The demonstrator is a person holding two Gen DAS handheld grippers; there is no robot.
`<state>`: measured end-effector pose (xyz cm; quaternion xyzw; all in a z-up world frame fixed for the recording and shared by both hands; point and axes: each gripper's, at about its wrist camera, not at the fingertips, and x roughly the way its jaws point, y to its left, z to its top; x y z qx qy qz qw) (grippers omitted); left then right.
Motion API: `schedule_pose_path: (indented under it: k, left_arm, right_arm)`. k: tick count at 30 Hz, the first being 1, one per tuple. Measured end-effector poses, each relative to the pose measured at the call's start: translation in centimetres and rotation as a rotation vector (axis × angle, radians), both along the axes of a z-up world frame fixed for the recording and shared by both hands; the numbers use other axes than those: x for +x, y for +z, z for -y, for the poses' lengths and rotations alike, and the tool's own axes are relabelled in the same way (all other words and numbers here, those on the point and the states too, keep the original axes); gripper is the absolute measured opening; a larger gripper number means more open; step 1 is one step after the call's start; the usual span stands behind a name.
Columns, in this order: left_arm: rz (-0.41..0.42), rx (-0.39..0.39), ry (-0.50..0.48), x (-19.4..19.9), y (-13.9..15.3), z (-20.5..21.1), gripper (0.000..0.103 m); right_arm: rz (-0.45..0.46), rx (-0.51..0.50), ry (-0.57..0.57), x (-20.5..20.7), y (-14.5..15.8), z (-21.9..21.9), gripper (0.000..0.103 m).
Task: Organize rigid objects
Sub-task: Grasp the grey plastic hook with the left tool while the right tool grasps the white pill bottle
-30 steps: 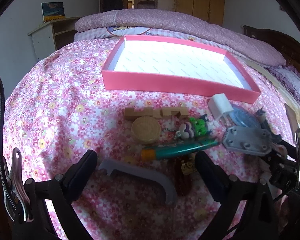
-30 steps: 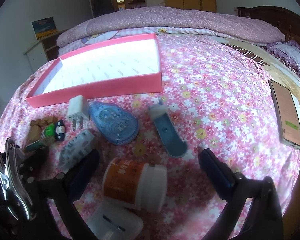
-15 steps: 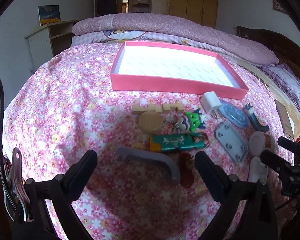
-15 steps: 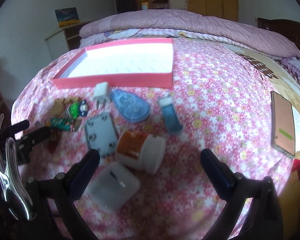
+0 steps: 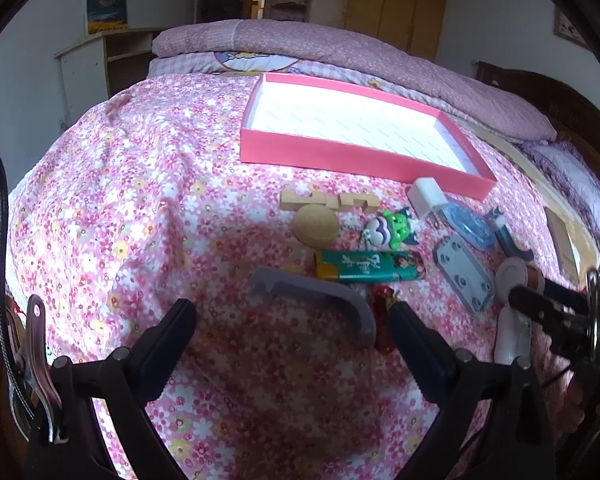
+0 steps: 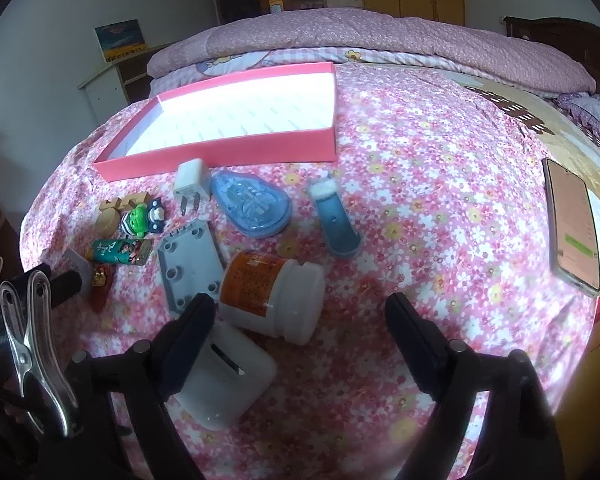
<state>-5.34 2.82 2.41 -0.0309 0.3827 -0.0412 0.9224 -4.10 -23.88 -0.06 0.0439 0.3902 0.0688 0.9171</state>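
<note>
A pink tray [image 5: 356,158] with a white inside lies on the flowered bedspread; it also shows in the right wrist view [image 6: 220,156]. In front of it lie several small objects: wooden blocks [image 5: 328,202], a wooden disc [image 5: 315,226], a green toy [image 5: 394,228], a green tube [image 5: 370,266], a grey curved handle [image 5: 320,296], a white charger [image 6: 192,180], a blue tape dispenser [image 6: 252,204], a grey plate [image 6: 190,266], an orange-labelled white jar [image 6: 274,294], a white box [image 6: 224,380]. My left gripper [image 5: 292,340] is open above the handle. My right gripper [image 6: 300,332] is open over the jar.
A phone [image 6: 574,224] lies at the right on the bed. A blue curved piece [image 6: 334,220] lies right of the tape dispenser. A small red item [image 5: 382,320] lies beside the handle. A folded quilt [image 5: 340,52] lies behind the tray. A white cabinet [image 5: 96,64] stands at the far left.
Both grippers have pulled back and up from the objects, so more of the bed shows. Both stay open and empty. No object has moved.
</note>
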Motion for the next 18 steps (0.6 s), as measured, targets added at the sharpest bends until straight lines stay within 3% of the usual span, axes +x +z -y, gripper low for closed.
schedule_pose_path:
  k: [6,18]
  left_arm:
    - [0.001,0.026,-0.022,0.1,-0.5,0.5,0.099]
    - [0.033,0.074,-0.113,1.8,-1.3,-0.2,0.099]
  right_arm:
    - [-0.002,-0.007,0.024,0.2,-0.3,-0.6,0.08]
    - [-0.005,0.0,0.02,0.5,-1.1,-0.5,0.08]
